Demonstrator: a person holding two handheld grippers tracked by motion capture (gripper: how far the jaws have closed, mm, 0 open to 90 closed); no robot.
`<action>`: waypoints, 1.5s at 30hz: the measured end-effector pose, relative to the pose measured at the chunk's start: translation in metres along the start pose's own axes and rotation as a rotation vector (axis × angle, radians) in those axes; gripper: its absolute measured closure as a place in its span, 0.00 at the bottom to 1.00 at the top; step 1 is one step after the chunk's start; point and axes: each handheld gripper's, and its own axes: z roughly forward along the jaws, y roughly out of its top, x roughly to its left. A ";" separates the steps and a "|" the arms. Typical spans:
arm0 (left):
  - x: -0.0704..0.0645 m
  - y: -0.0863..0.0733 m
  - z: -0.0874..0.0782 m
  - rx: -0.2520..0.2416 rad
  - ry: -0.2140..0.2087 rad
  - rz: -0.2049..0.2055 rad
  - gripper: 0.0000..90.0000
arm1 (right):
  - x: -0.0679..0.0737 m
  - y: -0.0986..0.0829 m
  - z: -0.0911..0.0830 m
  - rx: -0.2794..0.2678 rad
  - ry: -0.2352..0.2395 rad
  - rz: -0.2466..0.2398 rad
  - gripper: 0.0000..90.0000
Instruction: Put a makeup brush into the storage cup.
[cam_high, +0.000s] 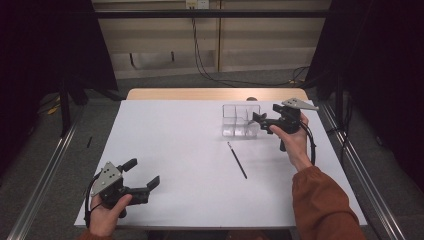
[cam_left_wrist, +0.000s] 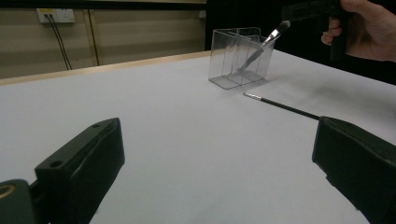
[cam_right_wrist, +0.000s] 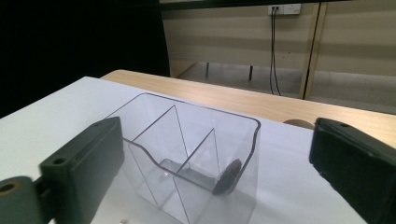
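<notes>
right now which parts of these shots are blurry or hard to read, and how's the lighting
High view: even light on the white table, black surroundings, clear organizer faint and see-through. Left gripper view: near jaws of the left hand-held gripper soft, the thin brush sharper. Right gripper view: jaws of the right hand-held gripper blurred, the brush head inside the organizer a dark smudge.

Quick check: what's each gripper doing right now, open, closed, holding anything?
Left gripper: open, holding nothing, low over the table's near left.
Right gripper: open, holding nothing, at the clear organizer with a brush in it.
</notes>
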 end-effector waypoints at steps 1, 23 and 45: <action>0.000 0.000 0.000 0.000 0.000 0.000 0.03 | 0.000 0.000 -0.002 -0.005 0.000 -0.003 0.02; 0.001 0.000 -0.006 -0.009 0.021 -0.012 0.03 | 0.002 -0.014 -0.043 0.001 0.009 -0.016 0.01; 0.001 0.000 -0.009 -0.018 0.024 -0.012 0.03 | 0.014 -0.042 -0.097 -0.030 -0.008 -0.022 0.00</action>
